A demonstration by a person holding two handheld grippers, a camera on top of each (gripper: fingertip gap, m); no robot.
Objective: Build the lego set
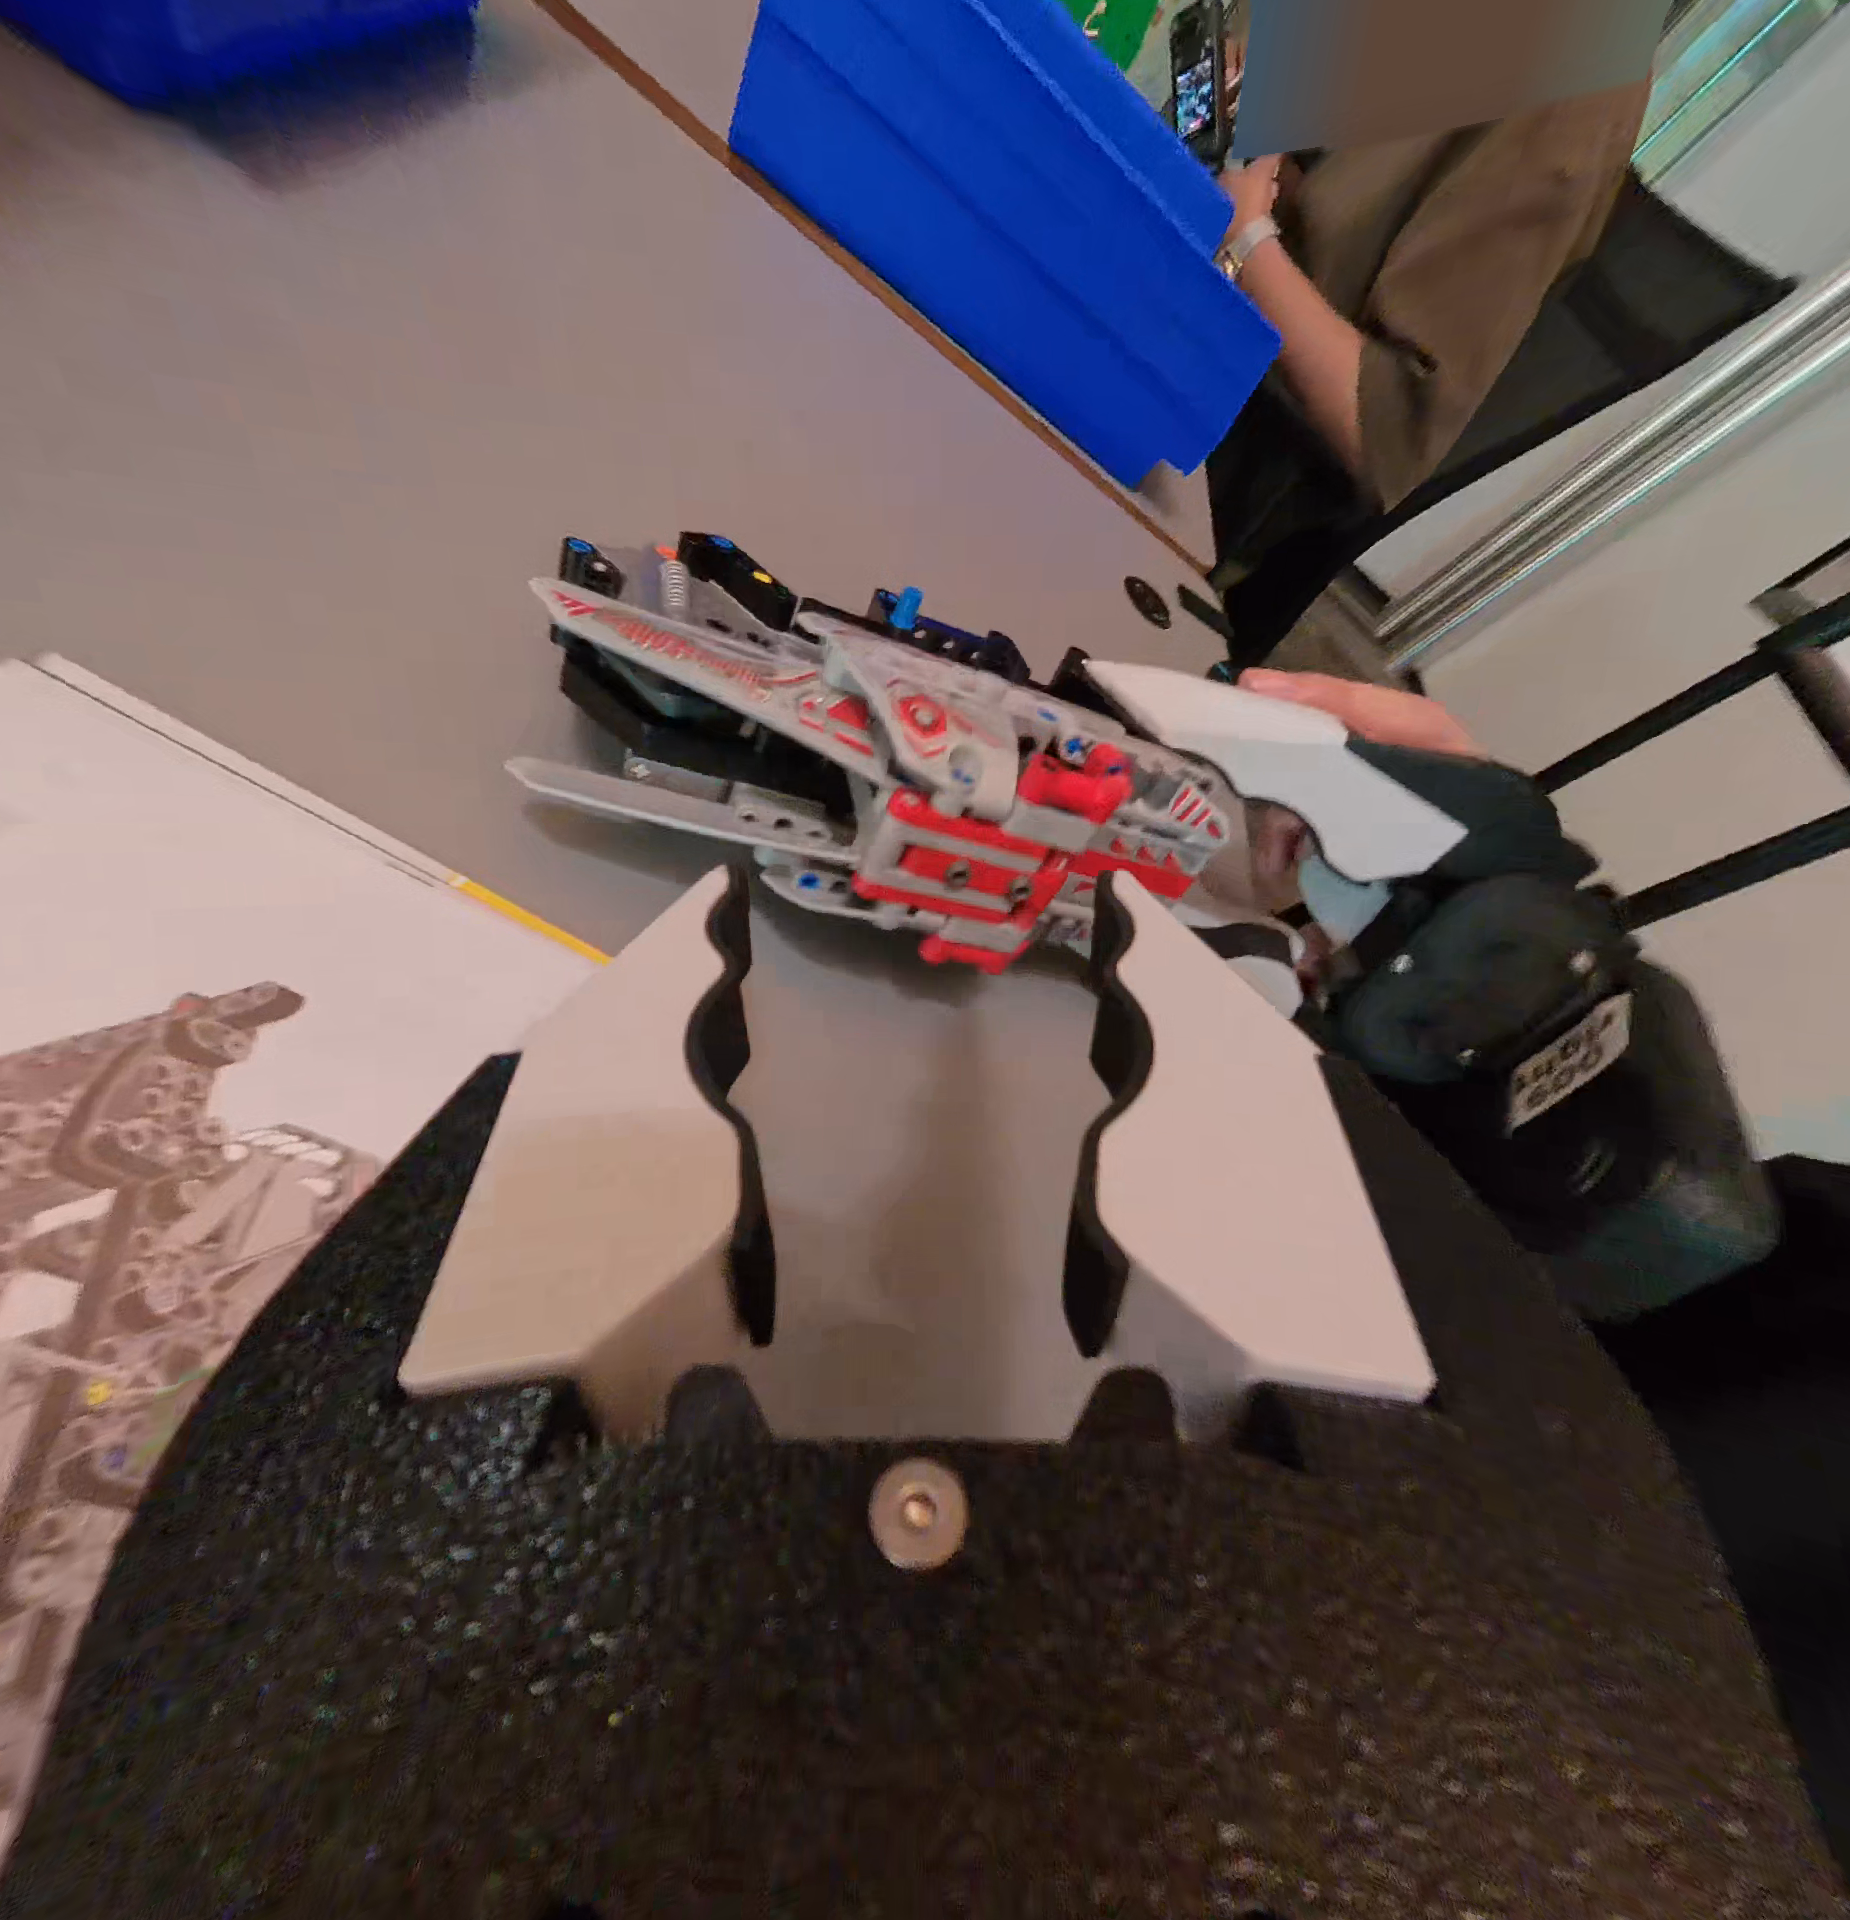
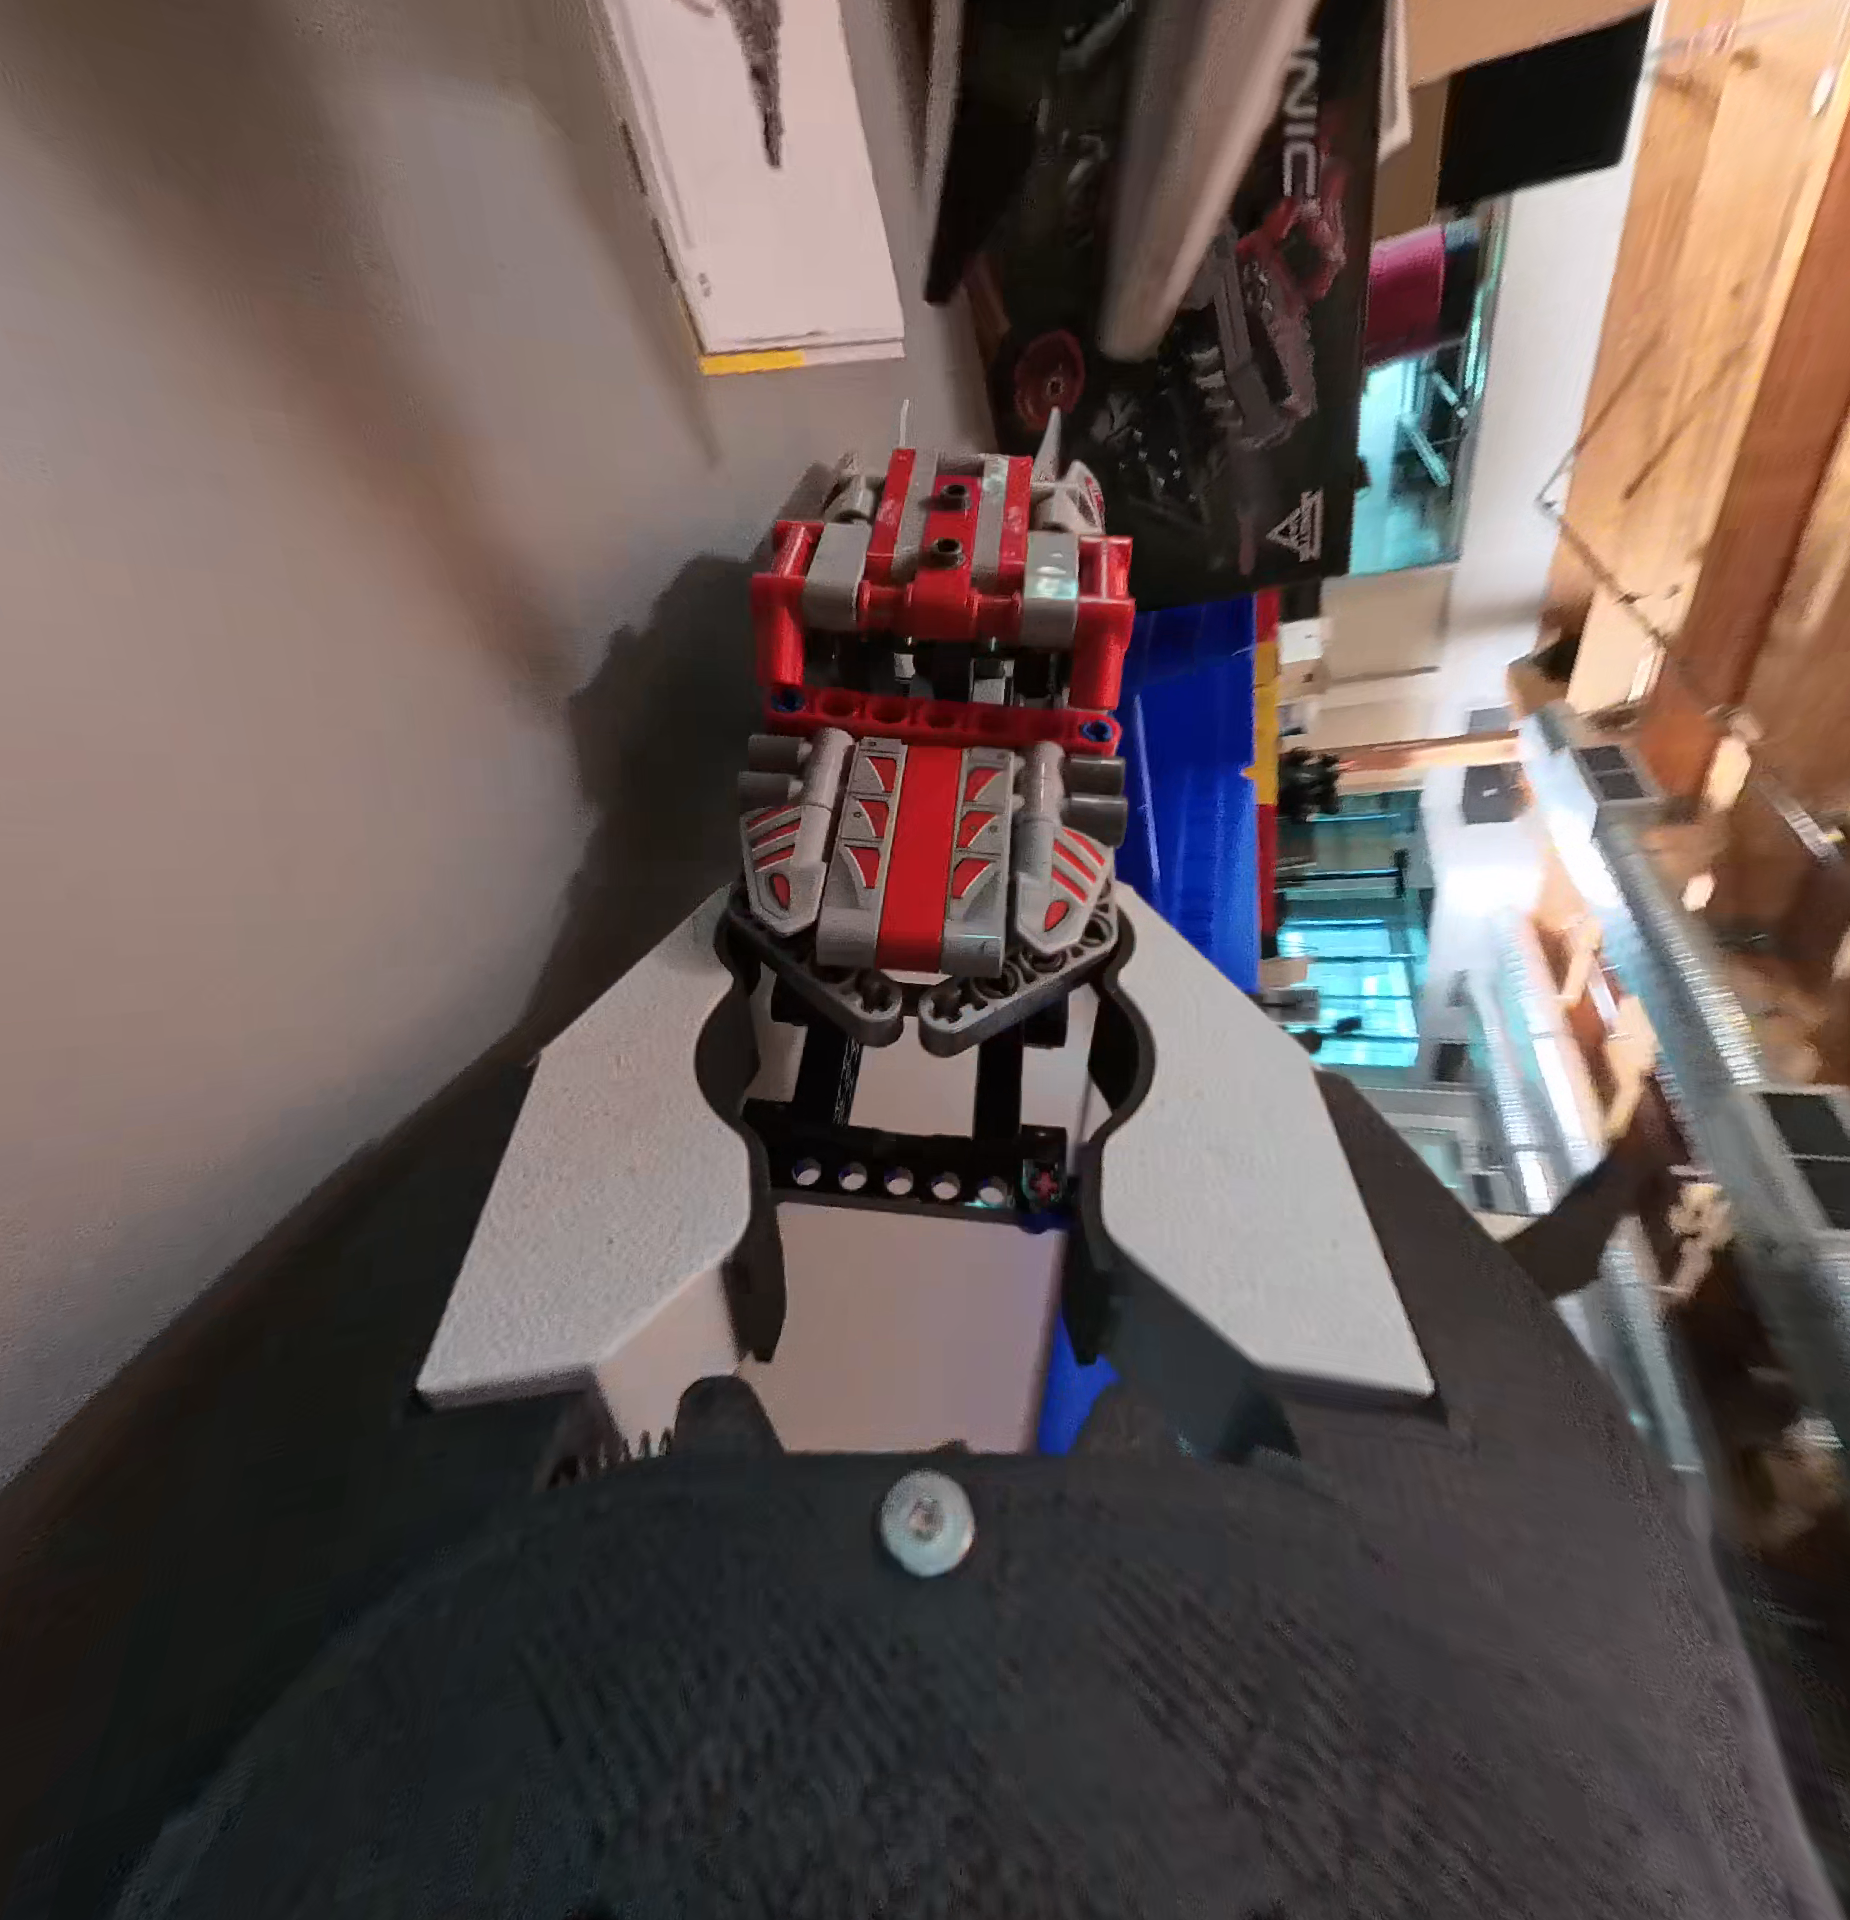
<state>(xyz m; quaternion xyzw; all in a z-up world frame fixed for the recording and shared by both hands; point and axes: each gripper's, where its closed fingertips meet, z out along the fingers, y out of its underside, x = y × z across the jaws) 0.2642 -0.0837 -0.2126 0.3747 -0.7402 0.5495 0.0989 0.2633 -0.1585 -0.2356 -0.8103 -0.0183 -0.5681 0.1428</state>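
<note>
A: Left wrist view?

B: The left hand-held gripper (image 1: 916, 914) is spread with nothing between its fingers, just below the red-and-grey lego model (image 1: 879, 769) at frame centre over the grey bench (image 1: 277, 416). An instruction booklet (image 1: 173, 1039) lies lower left.

A: Right wrist view?

B: The right hand-held gripper (image 2: 921, 935) clamps the lego model's (image 2: 936, 727) near end, centre frame; the set's box (image 2: 1212, 312) is upper right.

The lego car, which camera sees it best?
The left wrist view: it shows the lego car side-on, nearly whole, above the table. The right wrist view shows it end-on, gripped in the right tongs.
</note>
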